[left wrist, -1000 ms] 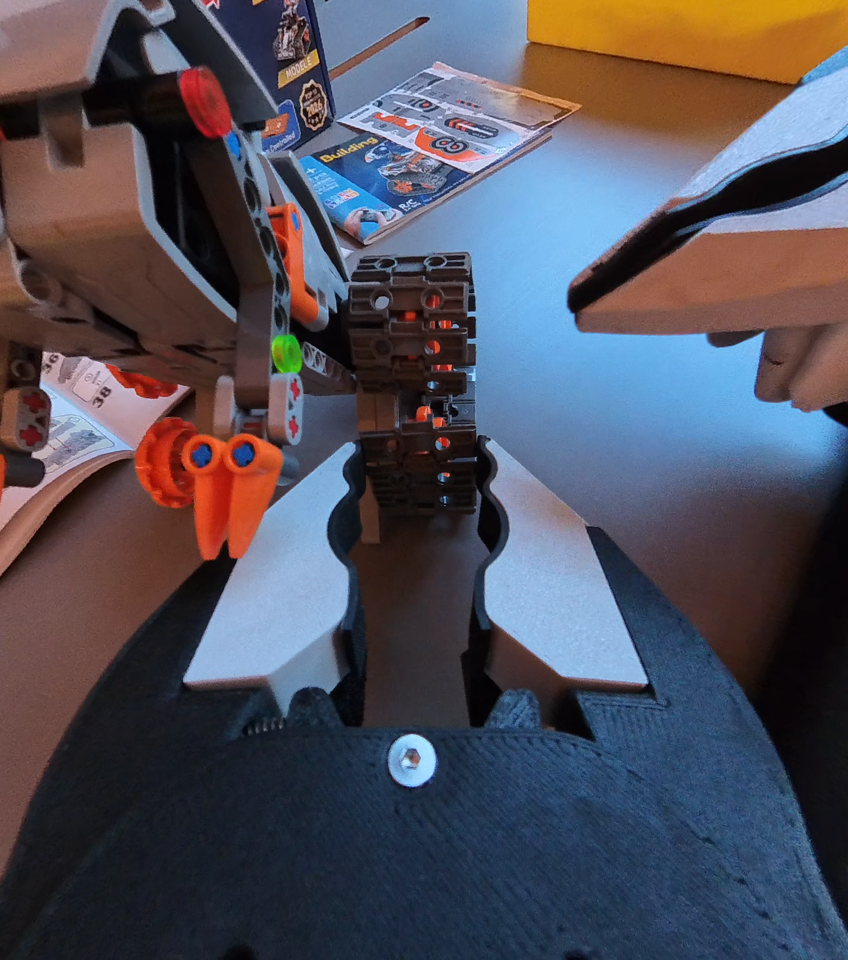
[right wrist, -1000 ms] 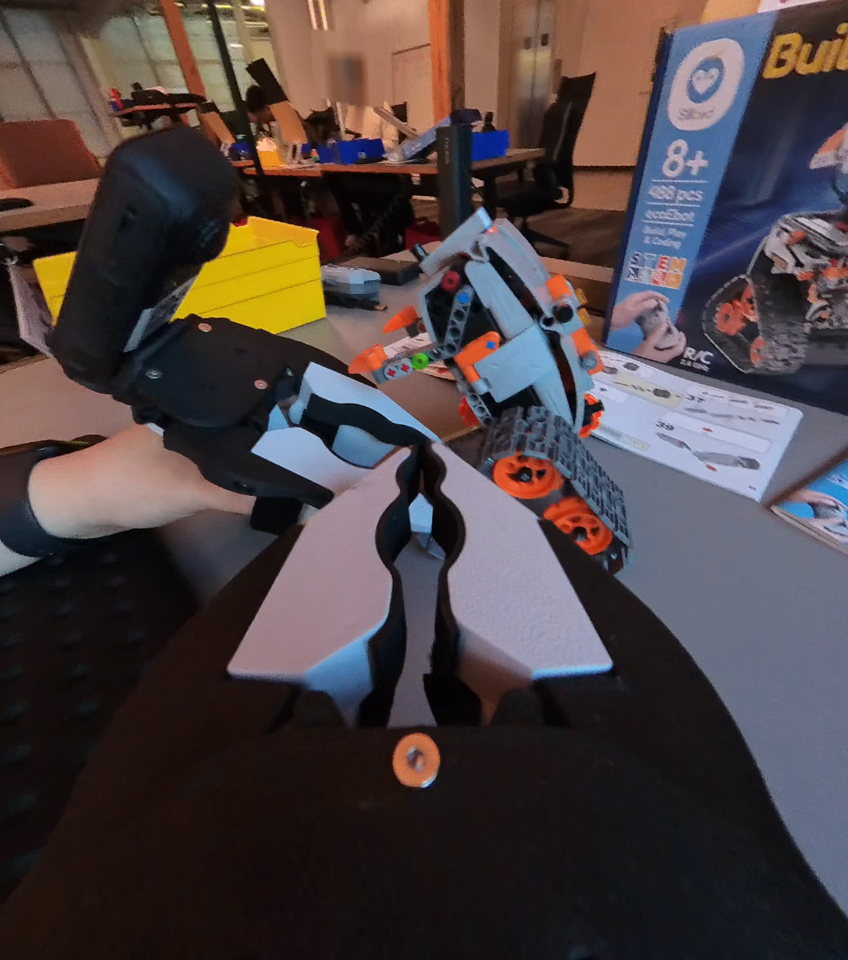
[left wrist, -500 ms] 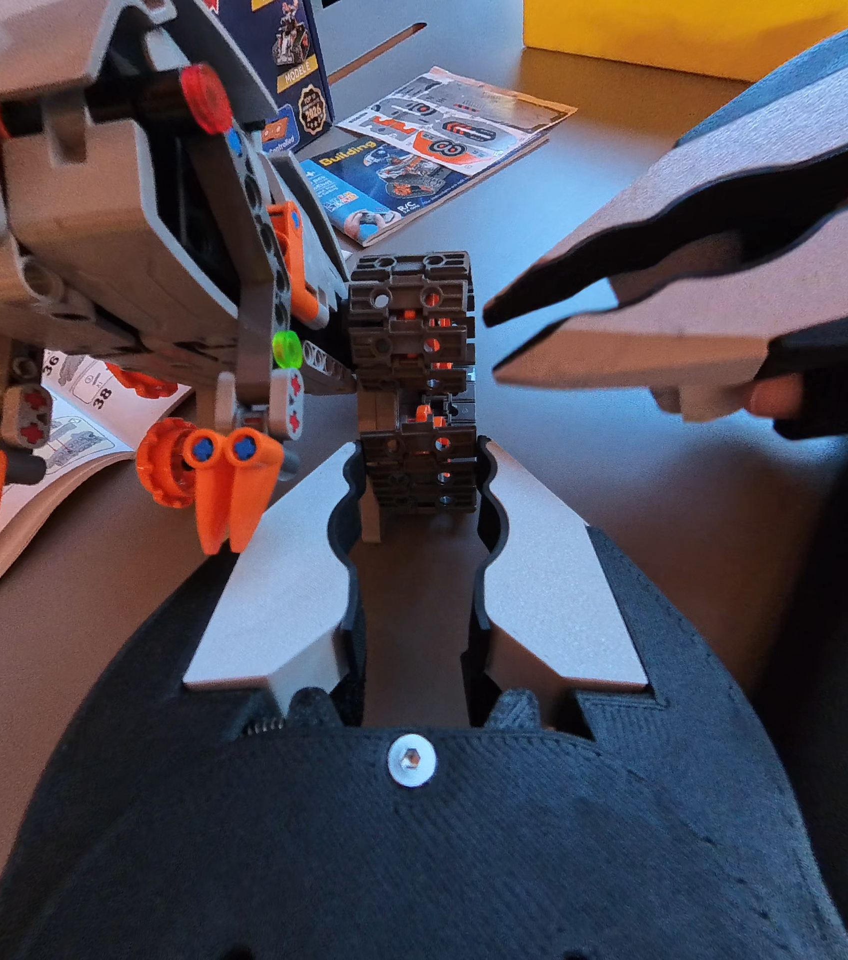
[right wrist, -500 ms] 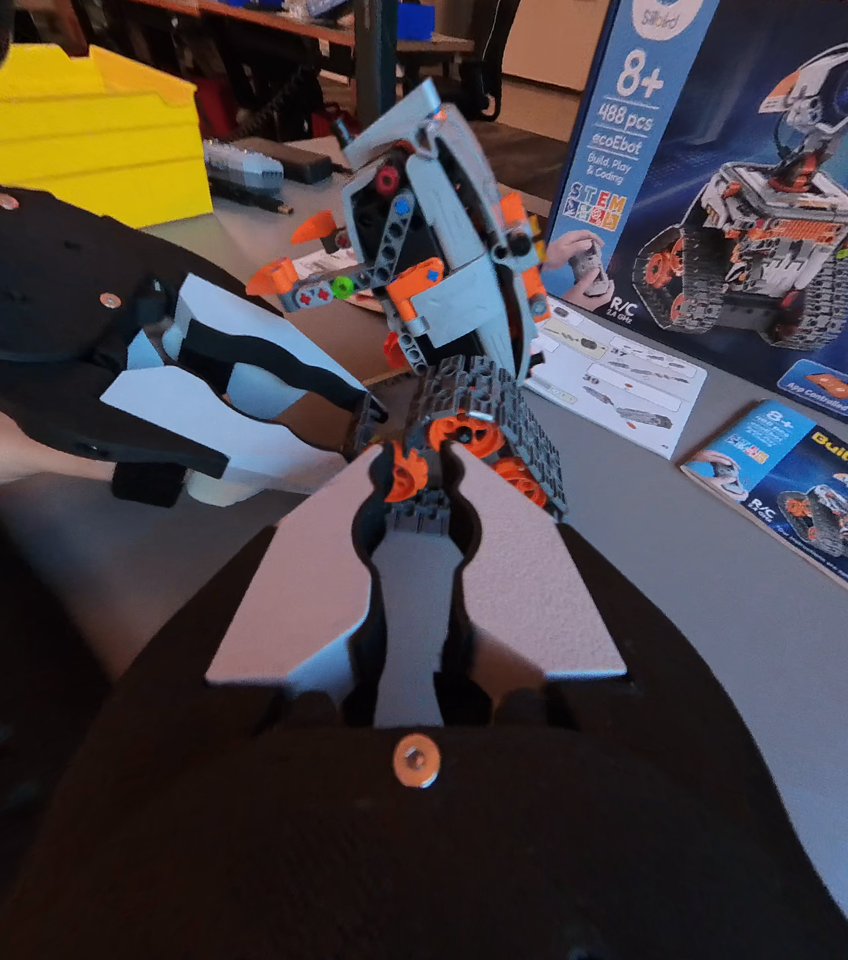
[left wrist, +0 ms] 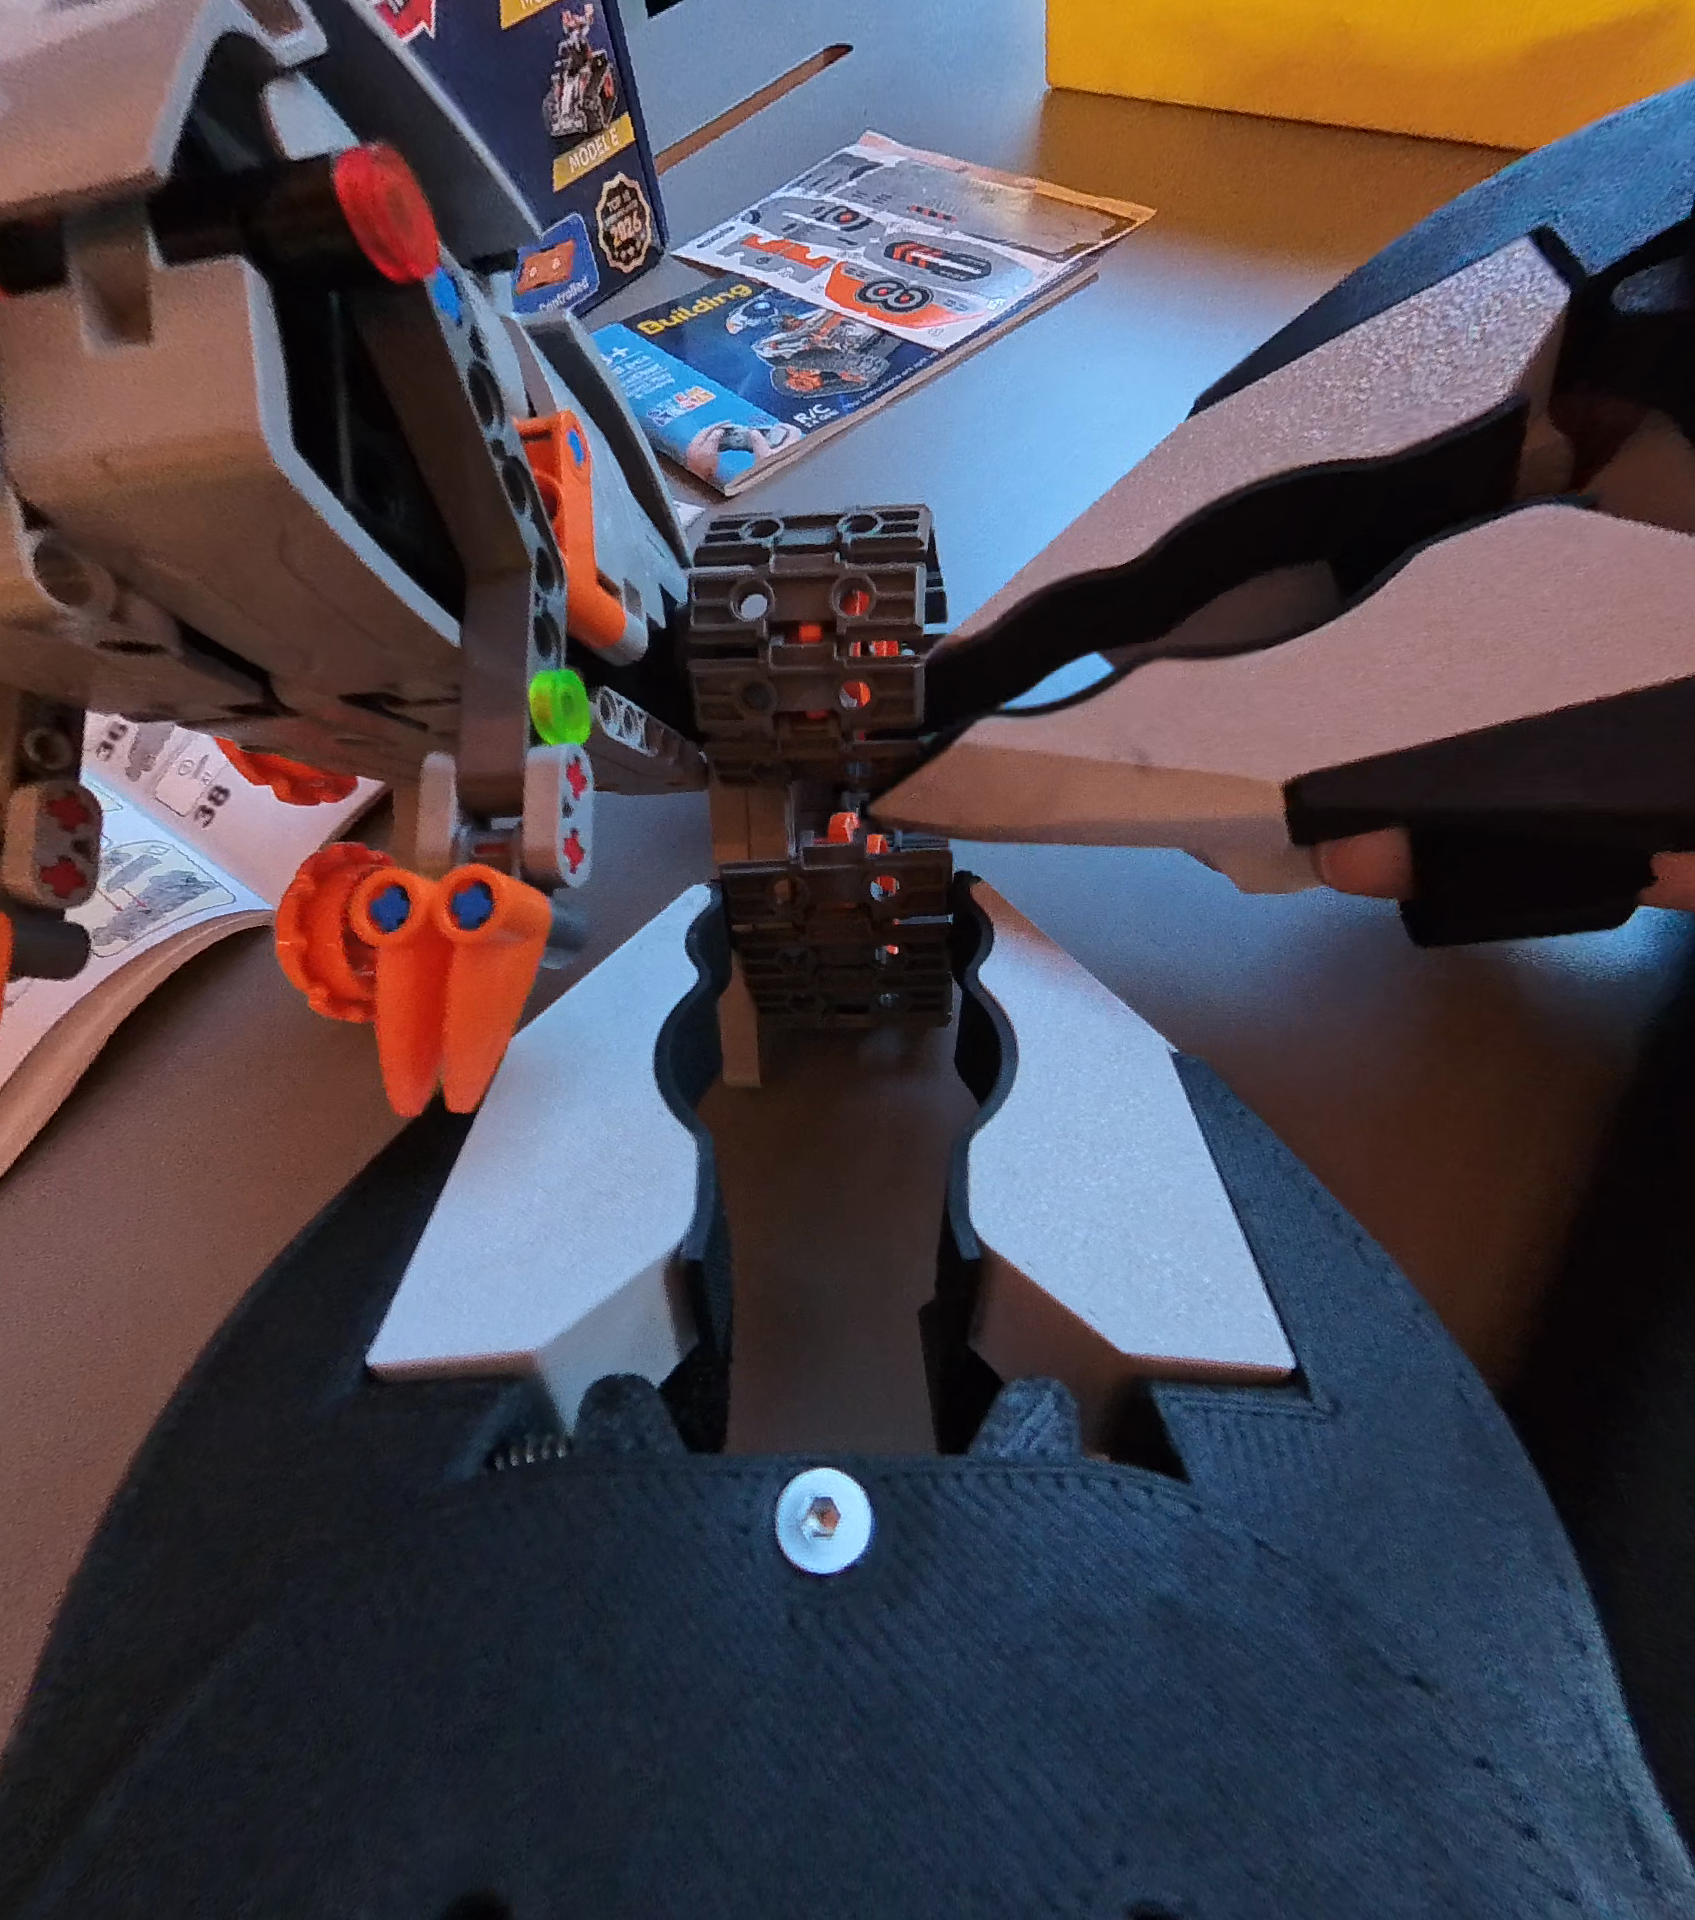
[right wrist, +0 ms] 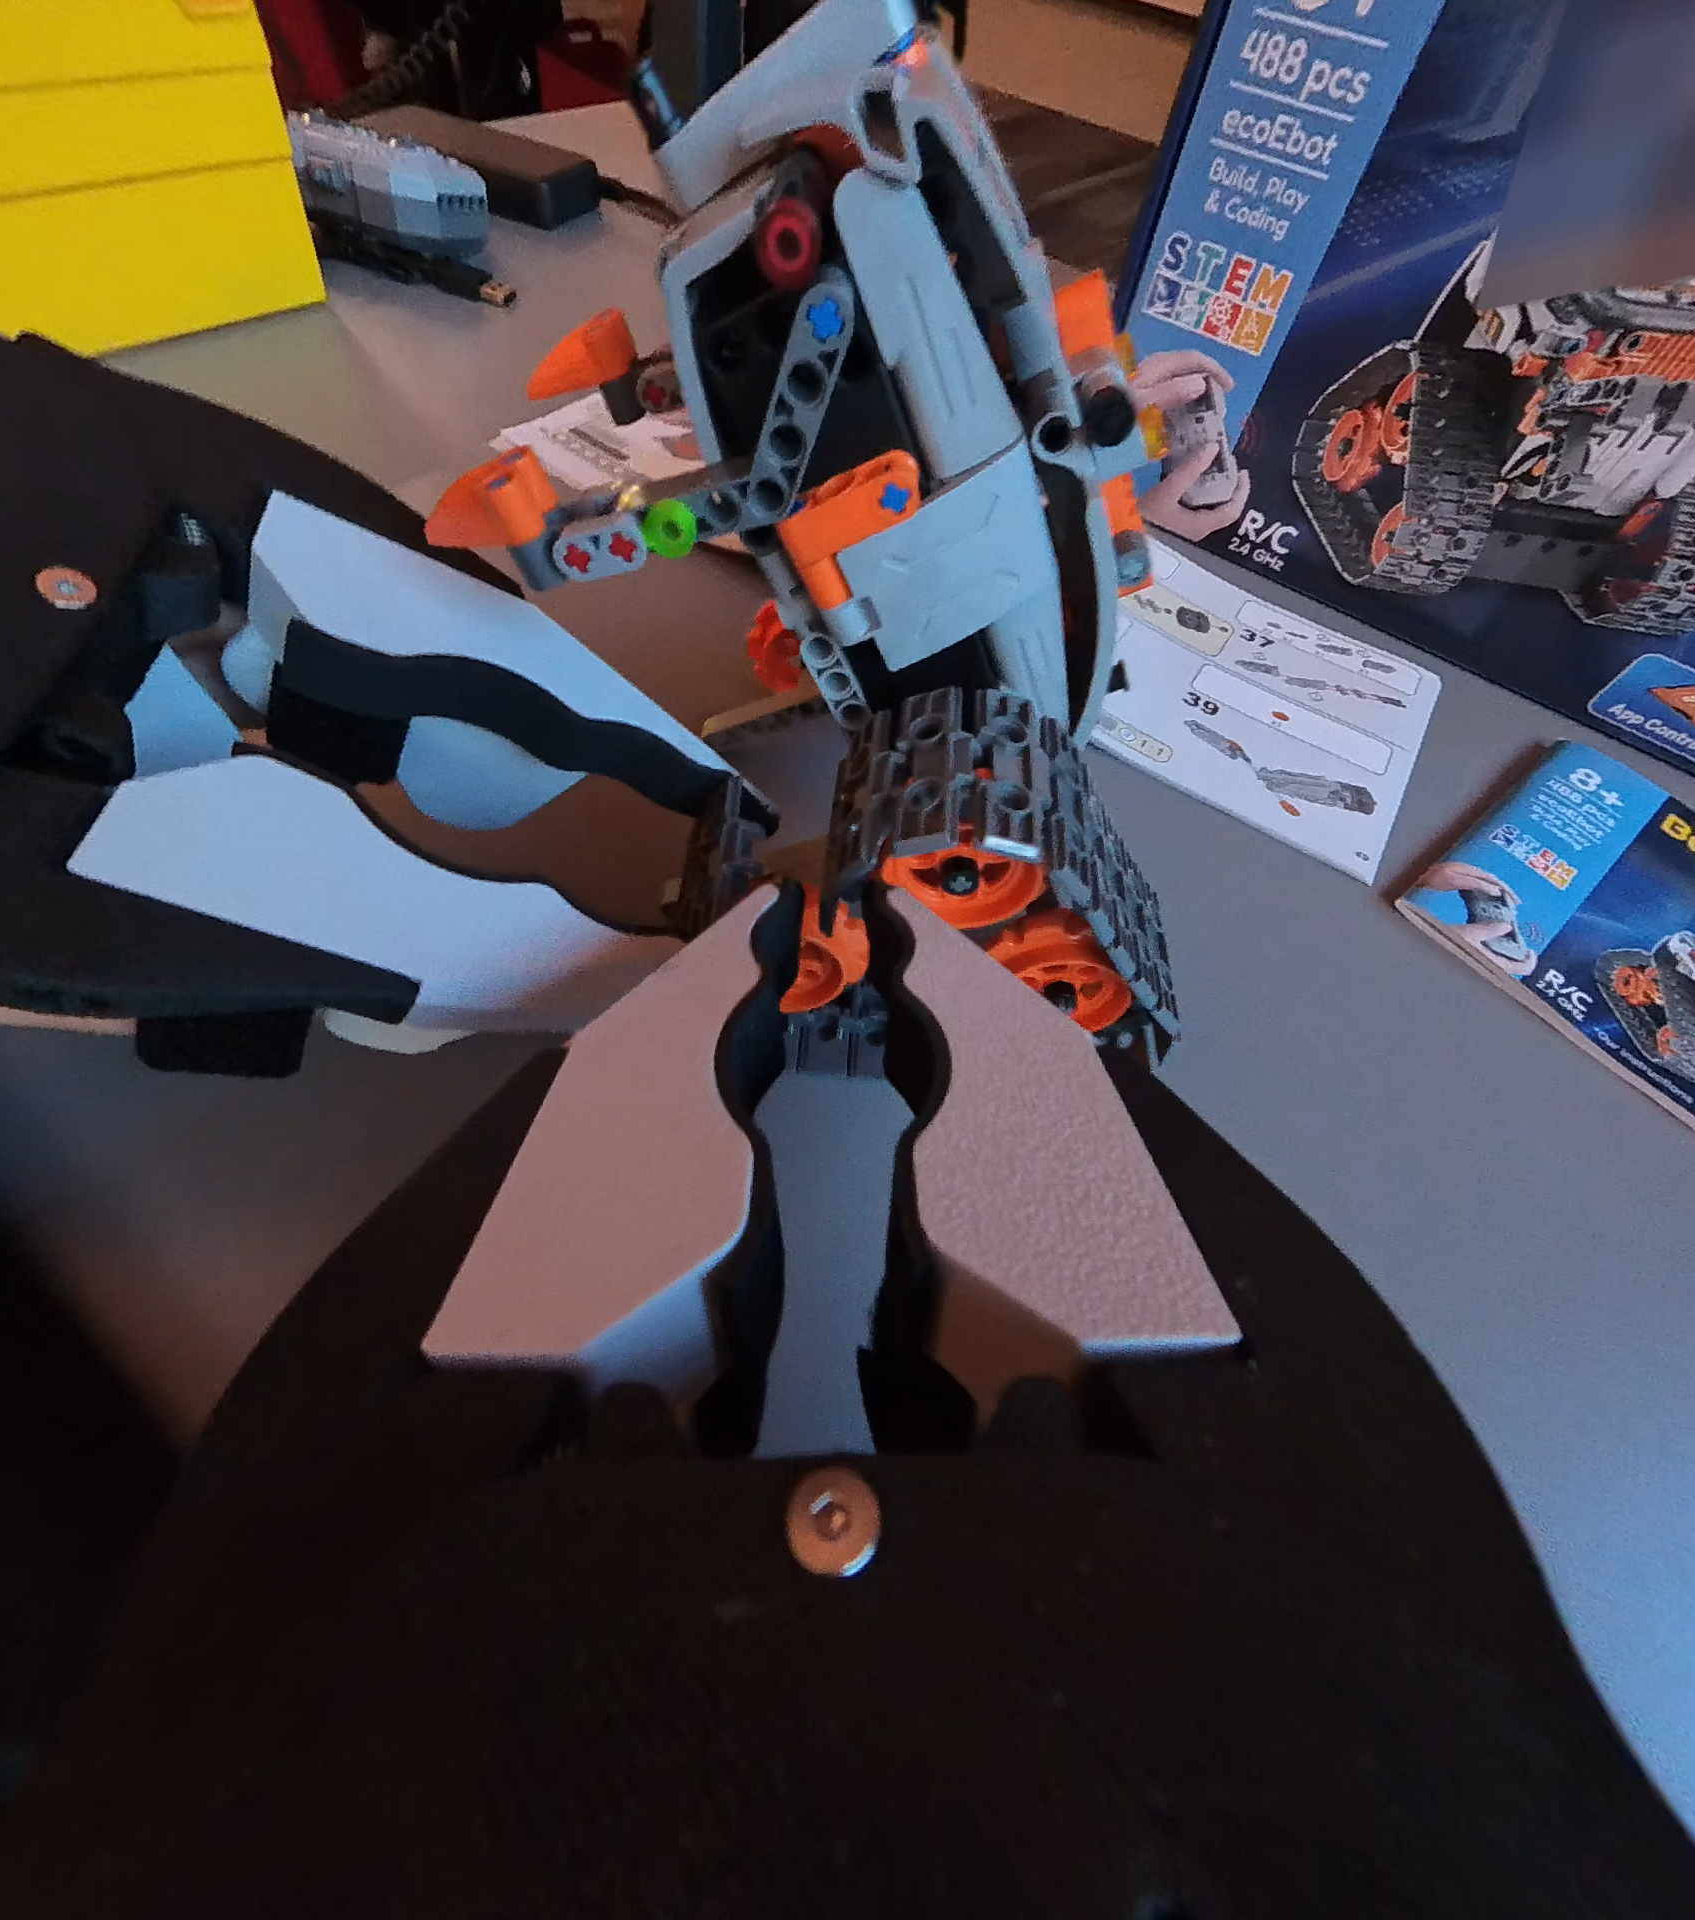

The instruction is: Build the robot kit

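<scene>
A grey, black and orange brick-built robot model [left wrist: 199,416] leans tilted over the table on its dark link tracks [left wrist: 822,623]. My left gripper [left wrist: 835,935] is shut on the lower end of one track. It shows from the side in the right wrist view [right wrist: 718,842]. My right gripper [right wrist: 827,914] is closed around an orange track wheel [right wrist: 817,966] at that track's side. In the left wrist view it [left wrist: 900,738] reaches in from the right and touches the track. The model [right wrist: 926,468] rises above both grippers.
The kit's blue box [right wrist: 1497,312] stands behind. An open instruction booklet [right wrist: 1269,707], a blue booklet [right wrist: 1653,935] and a sticker sheet [left wrist: 926,239] lie on the grey table. A yellow bin [right wrist: 74,156] and a grey brick block [right wrist: 396,197] sit at the back left. Only a small space, under 4 cm, lies between the two pairs of fingers.
My right gripper has moved in from the right to the model, opened, and closed around the orange wheel. My left gripper has kept its hold on the track.
</scene>
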Demonstrator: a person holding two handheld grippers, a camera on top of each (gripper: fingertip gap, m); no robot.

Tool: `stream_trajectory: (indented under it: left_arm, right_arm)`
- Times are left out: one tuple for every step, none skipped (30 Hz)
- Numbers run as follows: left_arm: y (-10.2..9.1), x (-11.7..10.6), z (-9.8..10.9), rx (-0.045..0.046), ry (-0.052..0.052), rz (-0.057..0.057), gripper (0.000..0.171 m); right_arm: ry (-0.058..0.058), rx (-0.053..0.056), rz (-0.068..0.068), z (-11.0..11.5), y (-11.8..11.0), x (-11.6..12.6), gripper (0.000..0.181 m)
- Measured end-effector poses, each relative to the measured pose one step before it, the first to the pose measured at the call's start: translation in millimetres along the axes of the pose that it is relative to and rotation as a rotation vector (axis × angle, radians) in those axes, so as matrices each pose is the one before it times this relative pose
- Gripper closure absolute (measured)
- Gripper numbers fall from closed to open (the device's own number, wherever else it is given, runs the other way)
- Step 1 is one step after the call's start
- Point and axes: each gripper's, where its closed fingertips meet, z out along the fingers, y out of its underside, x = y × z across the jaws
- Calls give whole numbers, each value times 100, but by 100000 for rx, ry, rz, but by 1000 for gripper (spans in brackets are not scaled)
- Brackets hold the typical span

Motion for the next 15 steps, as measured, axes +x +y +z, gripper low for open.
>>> stream_trajectory:
  left_arm:
    - [-2,11,2,-42,-119,191,131]
    - [1,5,9,18,-119,100,130]
    - [-5,3,3,-2,-124,108,130]
    - [-9,-8,14,22,-43,-18,130]
    - [-2,-12,5,0,-55,-60,130]
    - [9,-3,14,-46,-6,5,130]
    - [14,15,11,-82,76,-91,130]
    - [0,3,5,78,-18,56,130]
    - [-5,-3,7,7,-26,73,130]
    - [-8,8,0,73,5,14,130]
    - [-3,2,1,127,11,55,130]
    - [-8,-2,4,58,-17,-3,130]
    - [-11,-6,10,64,-32,-88,130]
    - [-28,7,19,166,-28,-77,130]
    - [-28,-3,28,143,-24,-161,130]
  right_arm:
    - [179,1038,1652,-58,-178,186,170]
    - [-237,727,2064,-33,-113,139,172]
    - [-1563,89,2352,19,-8,-54,173]
    - [-991,-181,2412,47,57,42,173]
    - [-852,30,2162,2,20,34,174]
    - [-2260,-158,1905,-31,44,-178,179]
    - [-1788,308,3149,-3,-12,-81,179]
    - [-2162,396,3373,12,-7,-82,180]
    - [-2234,383,3789,-4,-7,-52,180]
    - [-2418,645,4099,-39,-58,-41,180]
    - [-2724,1001,4445,-43,-108,-57,180]
    - [-3194,1197,4747,-38,-108,-98,180]
    - [-3246,918,4922,-27,-85,-99,180]
    - [-2972,831,4371,-37,-78,-74,180]
    - [-2373,227,3587,-21,-15,-20,180]
